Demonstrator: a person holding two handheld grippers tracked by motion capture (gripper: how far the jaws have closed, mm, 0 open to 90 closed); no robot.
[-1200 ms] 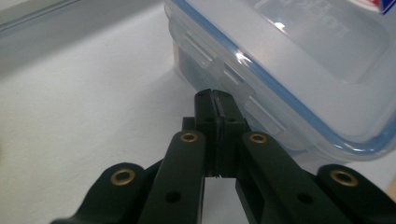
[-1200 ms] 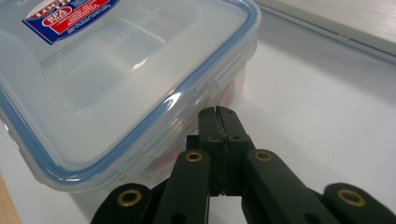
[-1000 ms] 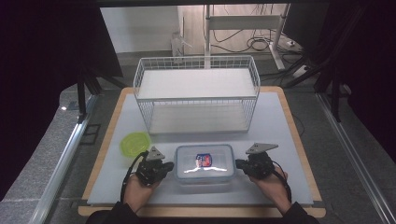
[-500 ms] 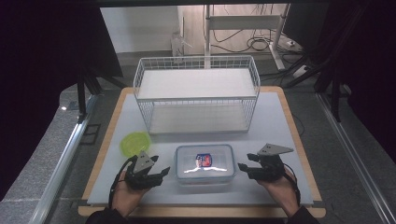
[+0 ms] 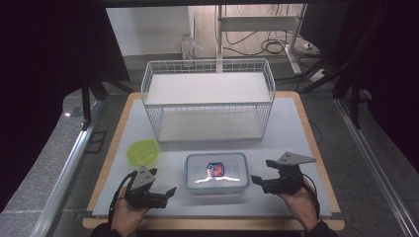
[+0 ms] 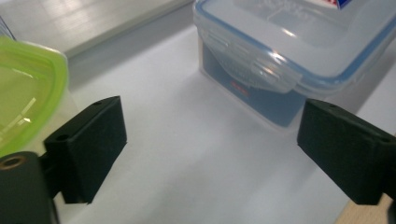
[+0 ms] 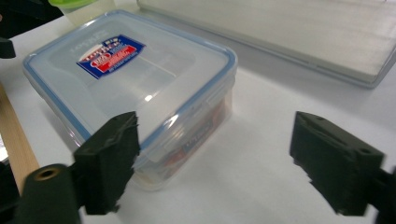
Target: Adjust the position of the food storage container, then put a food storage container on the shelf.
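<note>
A clear lidded container with a blue seal and a red-and-blue label (image 5: 216,173) (image 6: 261,60) (image 7: 130,79) sits on the white mat near the front. To its left, my left gripper (image 5: 169,191) (image 6: 217,149) is a short way off its end. Its jaws have just been opening and stand wide, with bare mat between them. My right gripper (image 5: 255,179) (image 7: 219,158) is just off the container's right end. Its jaws have also just been opening. They are wide apart and press on nothing, with the container's near corner beside one jaw.
A round tub with a yellow-green lid (image 5: 143,152) (image 6: 23,88) stands left of the container, near the left gripper. A white wire rack with two shelves (image 5: 207,98) (image 7: 280,28) spans the back of the mat. The wooden table edge (image 5: 212,223) runs along the front.
Both grippers have opened and drawn back from the container's ends, the left one leftward and the right one rightward. The container has stayed in place.
</note>
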